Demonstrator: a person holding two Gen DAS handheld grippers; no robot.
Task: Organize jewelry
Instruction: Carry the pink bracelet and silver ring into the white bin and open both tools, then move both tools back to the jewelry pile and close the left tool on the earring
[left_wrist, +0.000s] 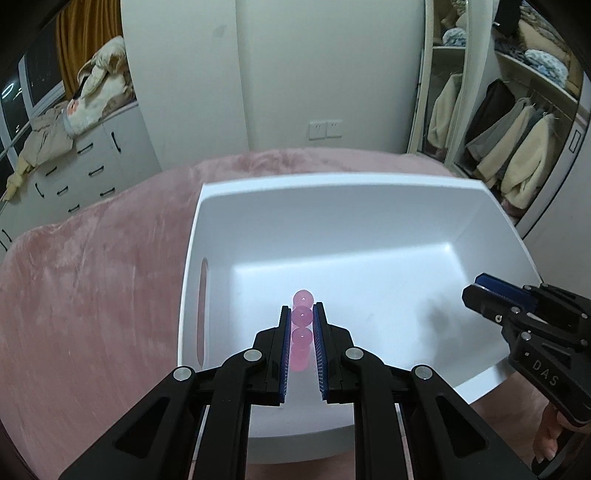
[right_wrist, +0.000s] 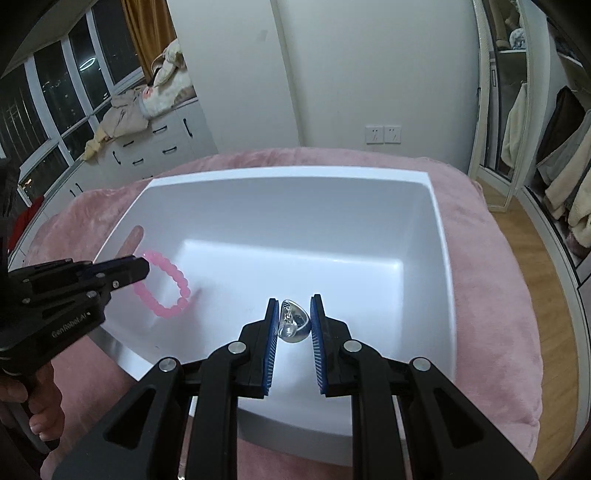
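Note:
A white plastic bin (left_wrist: 480, 206) (right_wrist: 439, 236) sits on a pink fleece bed cover. My left gripper (left_wrist: 302, 308) (right_wrist: 142, 267) is shut on a pink bead bracelet (left_wrist: 301, 334) (right_wrist: 173, 284) and holds it hanging inside the bin at its left side. My right gripper (right_wrist: 294, 301) (left_wrist: 476, 288) is over the bin's near right part, shut on a clear, shiny bangle (right_wrist: 293, 321) seen edge-on between the blue pads. The bin's floor shows nothing else.
The pink bed cover (left_wrist: 92, 277) (right_wrist: 498, 295) surrounds the bin. A white dresser with piled clothes (left_wrist: 85, 147) stands at the far left. An open wardrobe with hanging coats (left_wrist: 517, 147) is at the right. A white wall with sockets (right_wrist: 382, 133) is behind.

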